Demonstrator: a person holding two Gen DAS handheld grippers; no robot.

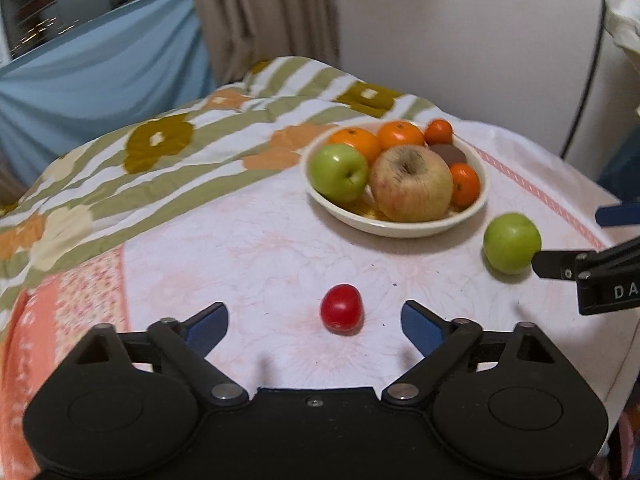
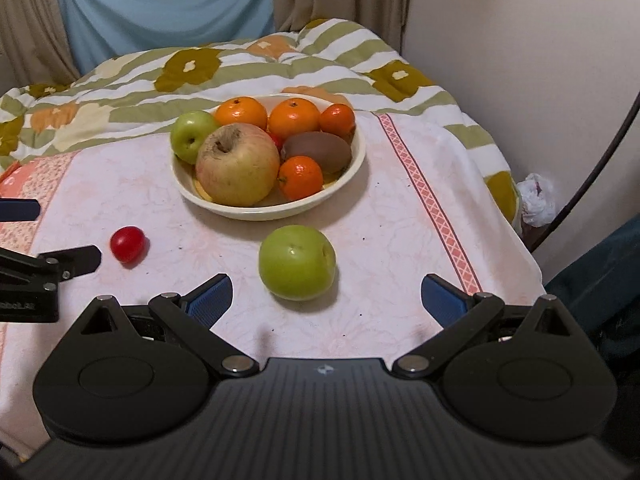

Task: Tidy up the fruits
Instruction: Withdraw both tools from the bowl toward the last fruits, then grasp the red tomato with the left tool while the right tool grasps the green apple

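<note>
A cream bowl (image 1: 400, 229) (image 2: 256, 211) holds a big yellow-red apple (image 1: 412, 184), a green apple (image 1: 338, 172), several oranges (image 1: 400, 134) and a kiwi (image 2: 318, 151). A small red tomato (image 1: 341, 314) (image 2: 127, 244) lies on the cloth just ahead of my open, empty left gripper (image 1: 314, 318), between its blue pads. A loose green apple (image 2: 297, 263) (image 1: 512, 242) lies just ahead of my open, empty right gripper (image 2: 326, 294). The right gripper also shows at the right edge of the left wrist view, straddling the apple.
The fruits lie on a pale pink cloth (image 2: 400, 220) over a raised surface. A flowered striped quilt (image 1: 160, 140) covers the far and left side. A white wall and cable (image 2: 600, 152) stand right, a plastic bag (image 2: 536, 198) below the edge.
</note>
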